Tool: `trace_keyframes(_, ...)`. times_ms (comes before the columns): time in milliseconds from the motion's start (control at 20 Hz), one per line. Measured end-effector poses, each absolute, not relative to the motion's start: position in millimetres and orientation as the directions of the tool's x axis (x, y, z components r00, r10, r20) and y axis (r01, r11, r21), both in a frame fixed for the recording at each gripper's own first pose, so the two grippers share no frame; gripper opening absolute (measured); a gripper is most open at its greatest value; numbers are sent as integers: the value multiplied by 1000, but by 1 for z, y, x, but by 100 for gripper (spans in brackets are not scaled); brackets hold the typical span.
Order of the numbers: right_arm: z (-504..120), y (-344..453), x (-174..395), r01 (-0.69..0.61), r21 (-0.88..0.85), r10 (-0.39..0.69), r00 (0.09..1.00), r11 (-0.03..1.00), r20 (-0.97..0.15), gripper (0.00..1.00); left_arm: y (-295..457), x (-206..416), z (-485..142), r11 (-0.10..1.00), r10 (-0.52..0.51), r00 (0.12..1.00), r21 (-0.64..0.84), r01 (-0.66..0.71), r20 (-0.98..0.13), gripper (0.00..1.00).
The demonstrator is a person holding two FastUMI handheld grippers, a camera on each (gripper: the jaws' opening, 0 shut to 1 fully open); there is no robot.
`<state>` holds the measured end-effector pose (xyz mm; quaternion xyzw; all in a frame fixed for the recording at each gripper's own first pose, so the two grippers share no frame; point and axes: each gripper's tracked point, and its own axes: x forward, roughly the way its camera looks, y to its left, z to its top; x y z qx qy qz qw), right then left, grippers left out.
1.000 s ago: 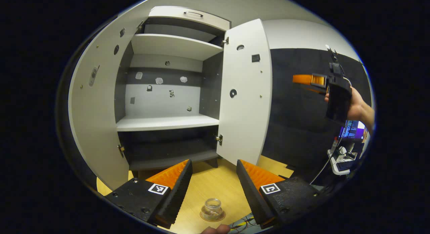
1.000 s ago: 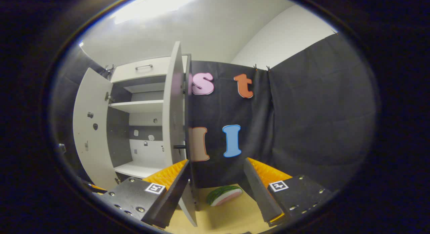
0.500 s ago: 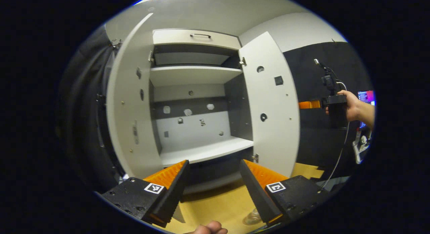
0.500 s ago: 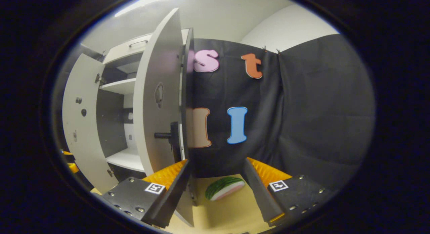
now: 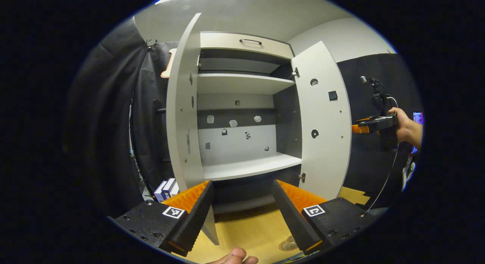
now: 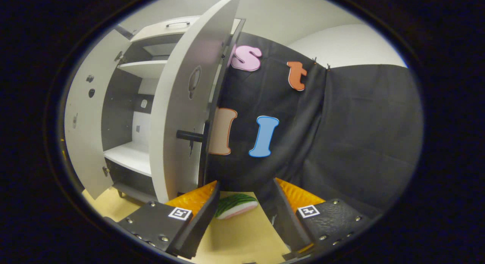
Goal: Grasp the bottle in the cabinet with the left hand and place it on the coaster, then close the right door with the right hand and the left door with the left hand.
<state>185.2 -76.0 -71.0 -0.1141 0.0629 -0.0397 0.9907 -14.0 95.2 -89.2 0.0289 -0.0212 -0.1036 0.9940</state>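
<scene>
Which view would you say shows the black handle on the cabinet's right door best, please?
The right gripper view: the black handle juts out from the white right door in profile. The left gripper view shows that door's inner face.

Glass bottle (image 5: pixel 290 244) mostly hidden behind left gripper's finger, coaster under it unclear, small bits on cabinet (image 5: pixel 242 105) back wall too small to tell

I see a watermelon slice (image 6: pixel 235 205) lying on the light wooden tabletop (image 6: pixel 242 239) in the right gripper view, near the foot of the black cloth wall (image 6: pixel 352 135). In the left gripper view, small blue-and-white boxes (image 5: pixel 166 189) stand at the lower left by the dark curtain (image 5: pixel 108 116), and a lit screen (image 5: pixel 418 117) glows at the far right edge.
</scene>
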Motion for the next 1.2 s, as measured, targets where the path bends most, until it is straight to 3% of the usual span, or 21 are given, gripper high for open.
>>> trace_keyframes(250,-72,-71,184,33,-228,-61,991,973,-119,87,104,-18,-92,979,-202,979,24,202,23,98)
trace_keyframes(550,-81,-20,176,-125,-123,111,987,985,-115,79,115,-29,-90,984,-178,984,26,177,30,99)
trace_keyframes(1200,-70,71,199,-242,80,242,970,967,2,82,232,-56,-88,998,52,998,41,-52,21,100)
